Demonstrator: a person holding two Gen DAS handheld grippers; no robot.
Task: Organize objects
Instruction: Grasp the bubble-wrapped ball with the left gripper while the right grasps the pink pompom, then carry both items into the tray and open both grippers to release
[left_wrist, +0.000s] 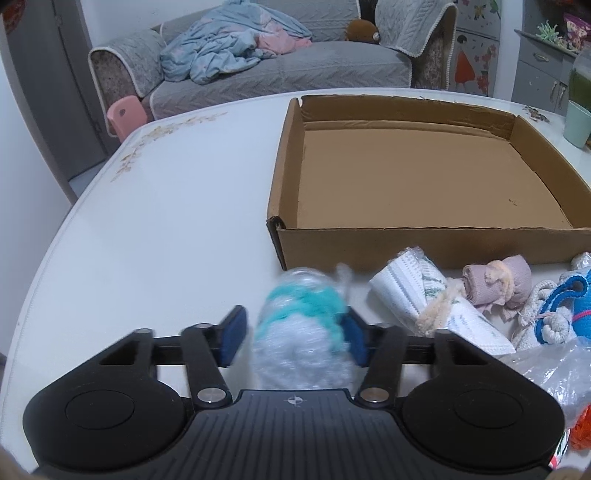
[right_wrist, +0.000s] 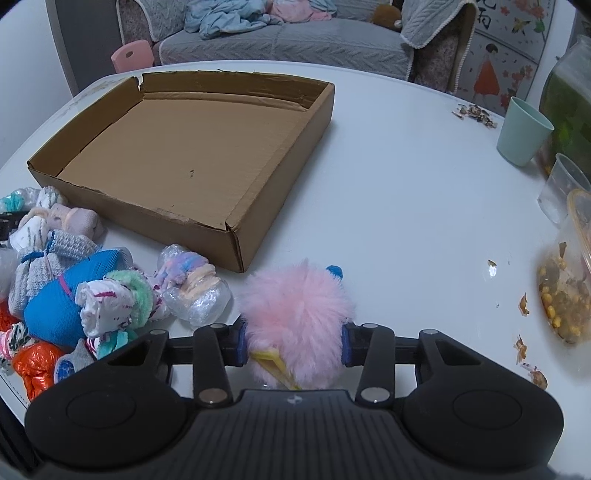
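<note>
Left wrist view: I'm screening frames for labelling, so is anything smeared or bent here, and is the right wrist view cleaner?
Left wrist view: the plastic-wrapped teal bundle between the fingers is motion-blurred; the cardboard box stays crisp, though fisheye bows the table edge. Right wrist view: sharp throughout, pink fluffy ball well defined, same fisheye bowing.
</note>
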